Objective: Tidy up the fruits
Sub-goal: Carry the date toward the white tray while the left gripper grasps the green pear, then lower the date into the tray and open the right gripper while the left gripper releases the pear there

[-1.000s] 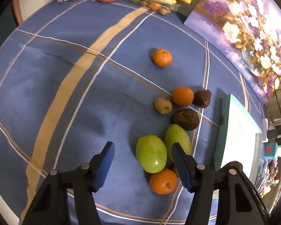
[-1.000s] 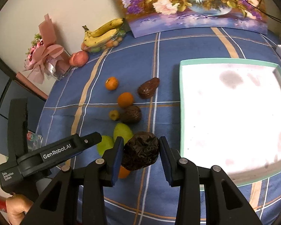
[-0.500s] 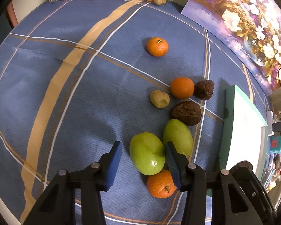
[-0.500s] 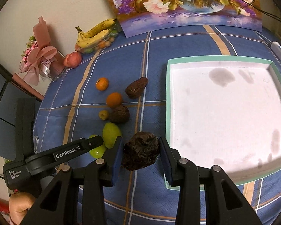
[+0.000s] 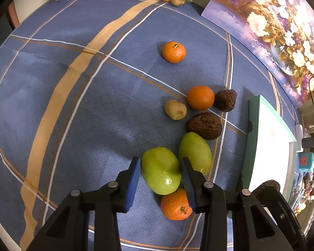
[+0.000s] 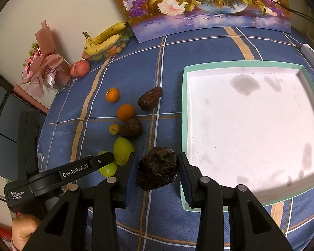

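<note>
Blue plaid tablecloth [image 5: 77,115] carries scattered fruit beside a white tray [image 6: 249,125].

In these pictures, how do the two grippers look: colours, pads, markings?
Both are matte black plastic with blue pads and silver pivot screws. The left gripper carries white lettering, "GenRobot.AI" and "Data Acquisition System". The right gripper looks alike. No cables or sleeves show.

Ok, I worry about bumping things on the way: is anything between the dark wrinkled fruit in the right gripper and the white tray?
Nothing visible does. The right gripper holds the dark wrinkled fruit just left of the tray, with only tablecloth between them. The other fruits lie farther left.
</note>
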Demonstrator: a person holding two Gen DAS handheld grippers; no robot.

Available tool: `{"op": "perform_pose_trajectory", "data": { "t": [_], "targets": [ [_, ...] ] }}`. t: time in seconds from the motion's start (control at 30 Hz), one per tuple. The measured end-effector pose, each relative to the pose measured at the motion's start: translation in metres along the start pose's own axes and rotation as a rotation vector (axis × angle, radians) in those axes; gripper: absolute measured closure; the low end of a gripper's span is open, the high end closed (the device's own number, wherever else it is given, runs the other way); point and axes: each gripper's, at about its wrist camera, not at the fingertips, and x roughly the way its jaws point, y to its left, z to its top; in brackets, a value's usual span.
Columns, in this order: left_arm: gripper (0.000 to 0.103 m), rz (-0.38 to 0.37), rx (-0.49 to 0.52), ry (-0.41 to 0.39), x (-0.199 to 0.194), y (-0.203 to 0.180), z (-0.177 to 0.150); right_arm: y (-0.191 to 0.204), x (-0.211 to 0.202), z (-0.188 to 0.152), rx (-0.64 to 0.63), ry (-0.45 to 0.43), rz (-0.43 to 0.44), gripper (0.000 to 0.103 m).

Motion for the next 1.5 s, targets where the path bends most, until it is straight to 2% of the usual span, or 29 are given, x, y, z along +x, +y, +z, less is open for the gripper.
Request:
{"op": "perform_pose_trajectory", "data": {
  "t": [0.33,0.53,0.73,0.97,1.13,1.5],
  "targets": [
    [0.062,0.006,-0.053,-0.056,-0.021,0.014,0.000,-0.011,-0.008,0.003,0.041,-0.028,0.009,0.063],
    [0.062,-0.007,-0.014,-0.117,-0.043,0.002,0.004,-0.027,-0.022,0.011,0.079,-0.072,-0.060,0.063],
    [0.062,-0.034,0.081,-0.163,-0.059,-0.032,0.002,-0.068,-0.031,0.022,0.182,-0.086,-0.181,0.063],
    [0.062,-0.065,0.211,-0.155,-0.053,-0.084,-0.001,-0.113,-0.046,0.036,0.269,-0.124,-0.271,0.063],
    [0.062,-0.073,0.291,-0.139,-0.043,-0.120,-0.001,-0.128,-0.051,0.050,0.281,-0.145,-0.325,0.063],
    [0.062,-0.081,0.429,-0.098,-0.007,-0.186,0.005,-0.153,-0.059,0.073,0.285,-0.181,-0.386,0.063]
  ]
}}
